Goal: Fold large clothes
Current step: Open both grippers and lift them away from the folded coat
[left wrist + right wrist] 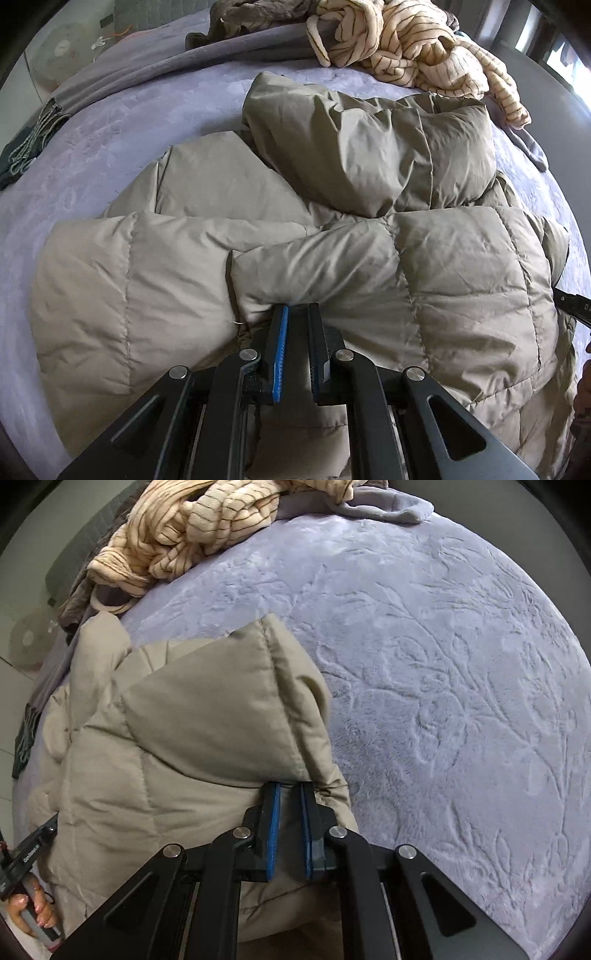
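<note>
A large khaki puffer jacket (332,229) lies partly folded on a lilac bed cover (110,147). My left gripper (297,308) is shut on a quilted edge of the jacket near its front hem. In the right wrist view the jacket (192,738) fills the left half, one panel raised. My right gripper (290,786) is shut on a seamed edge of that panel. The left gripper's body (33,849), held in a hand, shows at the lower left. The right gripper's body (572,302) shows at the left wrist view's right edge.
A cream striped fleece garment (413,48) and a brown garment (258,14) are piled at the far end of the bed; the fleece also shows in the right wrist view (192,528). A dark item with cords (29,147) lies at the left edge. Embossed bed cover (443,701) spreads right.
</note>
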Demonstrator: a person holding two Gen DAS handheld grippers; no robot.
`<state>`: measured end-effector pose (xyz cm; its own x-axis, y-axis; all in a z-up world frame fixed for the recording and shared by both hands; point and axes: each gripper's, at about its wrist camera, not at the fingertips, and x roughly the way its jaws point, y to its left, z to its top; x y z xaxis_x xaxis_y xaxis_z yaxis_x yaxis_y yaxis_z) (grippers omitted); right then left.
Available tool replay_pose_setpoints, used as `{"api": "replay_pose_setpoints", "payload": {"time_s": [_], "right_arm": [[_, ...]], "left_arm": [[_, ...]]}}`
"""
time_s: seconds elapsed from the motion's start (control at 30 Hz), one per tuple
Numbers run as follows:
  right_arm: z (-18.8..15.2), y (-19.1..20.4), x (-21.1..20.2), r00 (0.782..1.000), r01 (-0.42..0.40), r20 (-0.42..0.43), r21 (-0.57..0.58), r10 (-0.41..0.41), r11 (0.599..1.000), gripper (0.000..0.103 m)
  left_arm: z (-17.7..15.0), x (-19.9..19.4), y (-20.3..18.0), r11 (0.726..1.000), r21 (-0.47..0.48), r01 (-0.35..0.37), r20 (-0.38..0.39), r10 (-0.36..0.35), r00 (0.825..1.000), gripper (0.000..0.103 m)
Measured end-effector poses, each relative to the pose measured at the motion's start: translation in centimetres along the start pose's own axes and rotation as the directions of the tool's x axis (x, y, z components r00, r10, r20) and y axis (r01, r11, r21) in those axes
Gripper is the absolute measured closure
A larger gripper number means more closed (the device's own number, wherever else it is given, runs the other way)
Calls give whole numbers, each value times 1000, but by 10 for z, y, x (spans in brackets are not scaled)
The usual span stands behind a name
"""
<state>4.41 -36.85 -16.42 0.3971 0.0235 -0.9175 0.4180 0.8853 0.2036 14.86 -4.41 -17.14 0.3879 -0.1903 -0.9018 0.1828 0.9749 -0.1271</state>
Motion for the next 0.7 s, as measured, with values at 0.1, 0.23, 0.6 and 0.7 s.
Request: {"api": "replay_pose_setpoints", "payload": {"time_s": [0.1,0.23,0.6,0.7], "right_arm": [[1,4,-6,1000,21,-6,-8,-21,1000,93],[-1,10,-25,1000,31,-6,-25,-31,999,89],[-32,16,-71,999,-25,-45,-6,25,1000,71],[-43,18,-79,997,-34,-62,-3,34,999,71]], "left_arm": [[1,-3,1,1000,-16,-5,-11,5,1000,91],[2,-18,4,999,-18,-32,-15,32,999,91],[-21,-58,6,997,-13,-81,-38,80,996,91],[-32,-67,7,997,-17,-81,-52,80,995,91]]}}
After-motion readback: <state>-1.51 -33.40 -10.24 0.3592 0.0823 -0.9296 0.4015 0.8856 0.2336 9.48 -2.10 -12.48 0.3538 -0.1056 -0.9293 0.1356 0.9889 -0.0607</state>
